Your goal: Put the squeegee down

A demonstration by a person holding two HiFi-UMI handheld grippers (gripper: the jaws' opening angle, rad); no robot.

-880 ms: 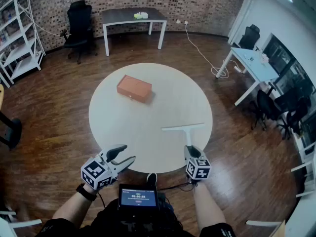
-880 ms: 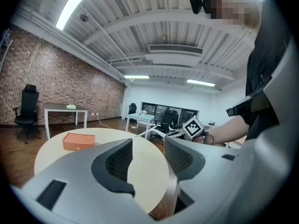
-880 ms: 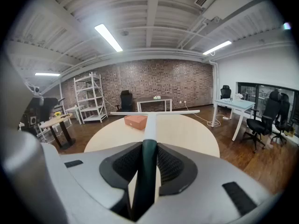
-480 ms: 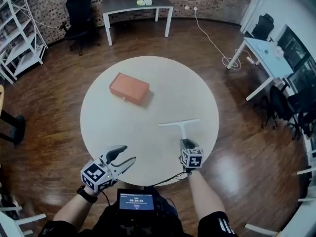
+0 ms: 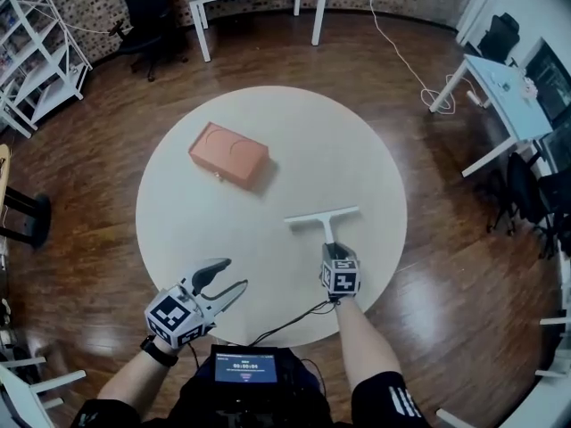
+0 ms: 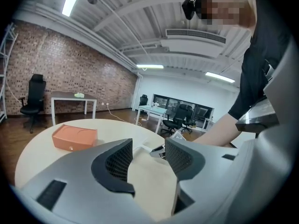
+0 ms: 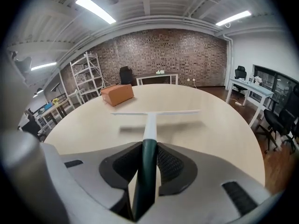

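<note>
The squeegee (image 5: 323,217) has a white blade, a white neck and a dark green handle. My right gripper (image 5: 333,251) is shut on that handle, over the near right part of the round white table (image 5: 375,159). In the right gripper view the handle (image 7: 148,157) sits clamped between the jaws of my right gripper (image 7: 148,146), and the blade (image 7: 156,112) stretches crosswise ahead. A soft shadow below it suggests it hangs a little above the tabletop. My left gripper (image 5: 230,276) stands open at the table's near left edge, nothing between its fingers (image 6: 114,160).
An orange box (image 5: 228,155) lies on the far left part of the table, also seen in the left gripper view (image 6: 74,136). Wooden floor surrounds the table. A cable (image 5: 285,324) trails over the near edge. Desks, office chairs and white shelves stand farther off.
My right gripper has carried the squeegee forward from the table's near edge to farther in over the tabletop. The left gripper has stayed open in about the same place.
</note>
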